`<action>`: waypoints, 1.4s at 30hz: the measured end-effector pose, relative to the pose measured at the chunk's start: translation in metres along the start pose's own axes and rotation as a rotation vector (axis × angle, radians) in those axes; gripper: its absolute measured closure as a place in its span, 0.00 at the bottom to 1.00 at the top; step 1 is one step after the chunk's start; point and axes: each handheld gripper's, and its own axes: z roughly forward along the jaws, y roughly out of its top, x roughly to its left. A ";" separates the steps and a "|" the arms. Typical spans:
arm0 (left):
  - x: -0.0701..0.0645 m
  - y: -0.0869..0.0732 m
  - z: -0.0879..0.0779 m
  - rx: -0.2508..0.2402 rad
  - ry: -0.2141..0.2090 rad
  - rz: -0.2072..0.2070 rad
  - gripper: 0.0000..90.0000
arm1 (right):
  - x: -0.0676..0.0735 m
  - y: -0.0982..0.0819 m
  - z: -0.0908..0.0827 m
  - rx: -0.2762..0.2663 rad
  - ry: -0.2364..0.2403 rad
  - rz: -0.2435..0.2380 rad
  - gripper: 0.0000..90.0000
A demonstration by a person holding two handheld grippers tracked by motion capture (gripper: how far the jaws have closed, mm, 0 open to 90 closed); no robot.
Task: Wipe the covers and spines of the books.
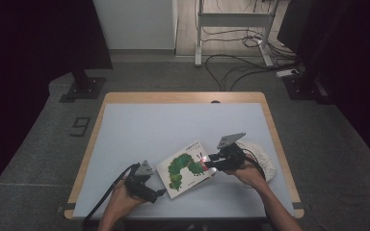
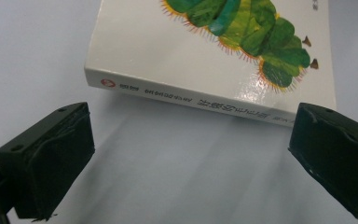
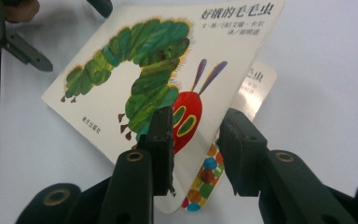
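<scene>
A picture book (image 1: 187, 168) with a green caterpillar on its white cover lies near the front edge of the worktop (image 1: 173, 125), slightly right of the middle, turned at an angle to that edge; the right gripper (image 1: 211, 160) has closed its jaws on the front cover at the book's right corner, one jaw on top beside the caterpillar's red face and the other beneath, and the cover (image 3: 168, 93) is lifted off the pages so that a strip of coloured dots on the inside shows below it; the left gripper (image 1: 161, 192) rests in the person's left hand (image 1: 120, 195) just beside the book's near left corner, its jaws wide apart and holding nothing; in the left gripper view the book's spine (image 2: 191, 100) with printed lettering lies ahead of the two jaws, apart from them; a white woven mat (image 1: 264, 159) lies by the right edge of the worktop, behind the right hand (image 1: 248, 174).
</scene>
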 end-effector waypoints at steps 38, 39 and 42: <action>-0.021 0.028 -0.003 -0.032 -0.035 0.037 0.31 | -0.002 -0.024 -0.001 -0.025 -0.013 0.056 0.52; -0.021 0.028 -0.003 -0.032 -0.041 0.038 0.33 | -0.003 -0.022 -0.001 -0.023 -0.019 0.061 0.48; -0.021 0.028 -0.005 -0.044 -0.053 0.030 0.37 | -0.006 -0.017 0.004 -0.022 -0.032 0.077 0.40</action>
